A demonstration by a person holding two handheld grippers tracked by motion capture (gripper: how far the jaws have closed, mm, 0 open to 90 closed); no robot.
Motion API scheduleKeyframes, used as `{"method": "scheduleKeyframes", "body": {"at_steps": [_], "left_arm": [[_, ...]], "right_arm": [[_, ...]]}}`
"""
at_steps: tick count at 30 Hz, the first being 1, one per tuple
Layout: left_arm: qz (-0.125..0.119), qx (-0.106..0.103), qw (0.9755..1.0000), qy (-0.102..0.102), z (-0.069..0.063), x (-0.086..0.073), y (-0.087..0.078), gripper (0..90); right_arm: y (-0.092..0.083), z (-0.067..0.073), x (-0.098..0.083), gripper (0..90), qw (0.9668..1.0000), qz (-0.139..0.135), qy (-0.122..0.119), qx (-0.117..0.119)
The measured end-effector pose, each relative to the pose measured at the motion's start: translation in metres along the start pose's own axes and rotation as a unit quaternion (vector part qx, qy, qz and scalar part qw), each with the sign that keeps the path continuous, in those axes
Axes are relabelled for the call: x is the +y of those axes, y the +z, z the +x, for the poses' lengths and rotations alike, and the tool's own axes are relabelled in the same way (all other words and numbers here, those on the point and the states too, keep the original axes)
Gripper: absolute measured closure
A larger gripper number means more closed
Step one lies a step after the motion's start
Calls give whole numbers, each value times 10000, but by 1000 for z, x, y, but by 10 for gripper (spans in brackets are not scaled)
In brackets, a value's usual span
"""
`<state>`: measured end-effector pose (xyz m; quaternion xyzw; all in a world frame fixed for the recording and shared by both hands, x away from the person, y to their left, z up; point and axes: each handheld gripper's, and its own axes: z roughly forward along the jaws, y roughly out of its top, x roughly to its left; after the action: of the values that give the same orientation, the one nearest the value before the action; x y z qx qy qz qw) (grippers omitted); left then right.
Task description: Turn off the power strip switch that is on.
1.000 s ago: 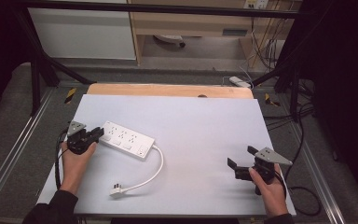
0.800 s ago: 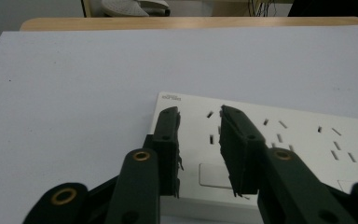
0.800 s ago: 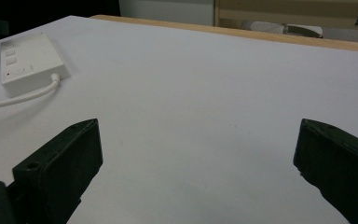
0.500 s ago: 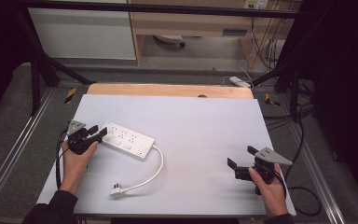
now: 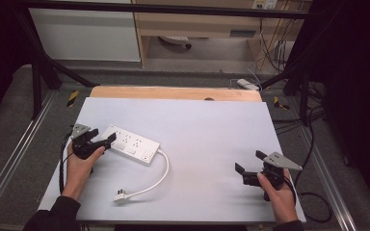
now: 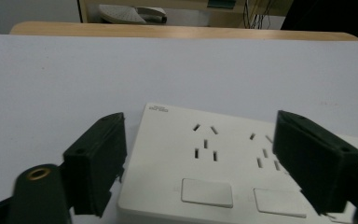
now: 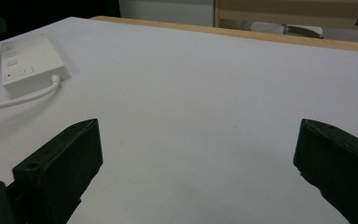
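Note:
A white power strip (image 5: pixel 131 144) lies on the left half of the white table (image 5: pixel 207 120). Its white cable (image 5: pixel 159 175) curls toward me and ends in a plug (image 5: pixel 120 196). My left gripper (image 5: pixel 102 136) is open at the strip's left end. In the left gripper view, the power strip (image 6: pixel 223 168) sits between the spread jaws of the left gripper (image 6: pixel 204 133); one jaw is beside its corner and the other is in front of its top face. My right gripper (image 5: pixel 250 161) stands open over bare table at the near right, holding nothing. The right gripper view shows the right gripper (image 7: pixel 200 140) with the power strip (image 7: pixel 30 63) far off.
A wooden strip (image 5: pixel 173 93) borders the table's far edge. Beyond it are a cabinet (image 5: pixel 86 33) and a wooden shelf unit (image 5: pixel 197 24). Loose cables (image 5: pixel 289 120) hang off the right side. Metal frame rails (image 5: pixel 9 159) run along both sides.
My left gripper has moved slightly right and forward, so its open jaws now reach the power strip's left end. The right gripper and the strip have not moved.

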<state>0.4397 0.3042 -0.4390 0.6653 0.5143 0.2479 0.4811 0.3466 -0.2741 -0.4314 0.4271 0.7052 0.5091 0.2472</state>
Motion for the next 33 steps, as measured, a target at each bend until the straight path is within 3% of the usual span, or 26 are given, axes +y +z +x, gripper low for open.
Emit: {"method": "scheduleKeyframes", "body": {"at_steps": [5,16,27,33], "left_arm": [[-63,-34,10000,-5,-2,1,0,64],[-187,-6,9998,-12,-5,4,-4,64],[-480,36,9988,16,-12,14,-13,64],[-609,-80,9981,58,-16,23,-21,65]], "right_arm": [[0,0,0,16,10000,4,-1,2],[0,0,0,16,10000,-20,-6,-7],[-1,-1,0,16,10000,-27,13,0],[-2,-1,1,16,10000,-42,23,-4]]}}
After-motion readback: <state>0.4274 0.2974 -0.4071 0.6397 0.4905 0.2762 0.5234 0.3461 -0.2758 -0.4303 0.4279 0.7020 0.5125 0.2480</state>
